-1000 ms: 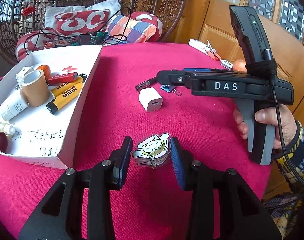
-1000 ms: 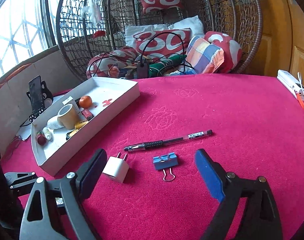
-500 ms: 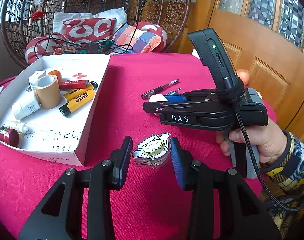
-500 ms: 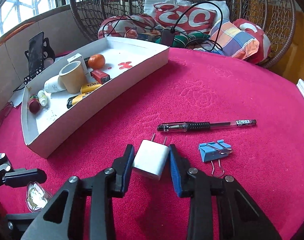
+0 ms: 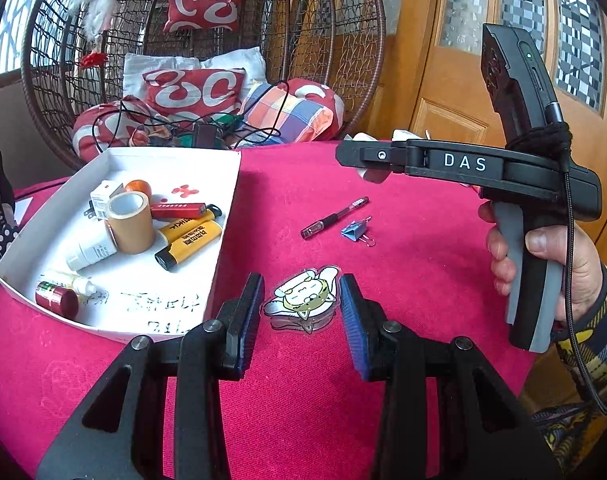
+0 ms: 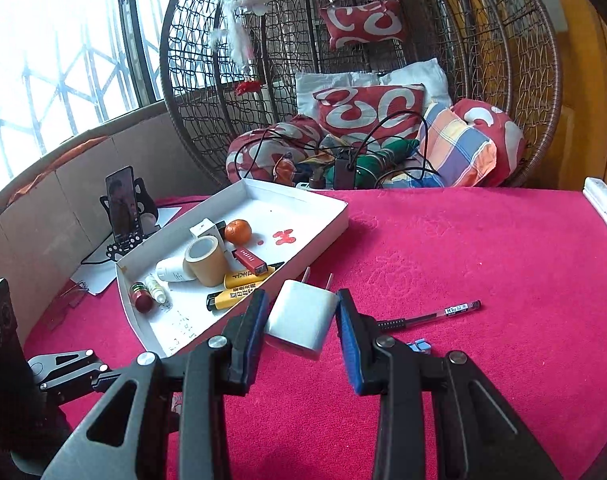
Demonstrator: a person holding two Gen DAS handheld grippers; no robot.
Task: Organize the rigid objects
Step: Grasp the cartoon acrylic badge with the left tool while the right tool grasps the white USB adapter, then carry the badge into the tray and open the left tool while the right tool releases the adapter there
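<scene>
From the left wrist, the left gripper [image 5: 301, 312] has its fingers [image 5: 247, 314] pinching a flat sticker [image 5: 301, 300]. It is a clear plastic piece with a cartoon cat on it, white and pale green, with little ears. It hangs just above the red tabletop [image 5: 403, 280]. To the left sits a white box [image 5: 227, 216] with a tape roll [image 5: 129, 222], yellow lighters [image 5: 189, 242], a small orange [image 5: 137, 187] and little bottles inside. A pen [image 5: 334, 217] and a blue clip [image 5: 355, 231] lie on the cloth farther back. A hand [image 5: 543, 260] on the right holds the other tool.

From the right wrist, the right gripper [image 6: 301, 318] has its fingers [image 6: 349, 334] pressed on a white plug [image 6: 301, 316]. The plug is a small smooth block with rounded corners and two metal prongs on top. It is tilted and lifted off the tabletop, in front of the box's [image 6: 327, 232] near corner. The pen [image 6: 435, 314] lies to its right, and the clip [image 6: 420, 346] peeks out behind the right finger.
</scene>
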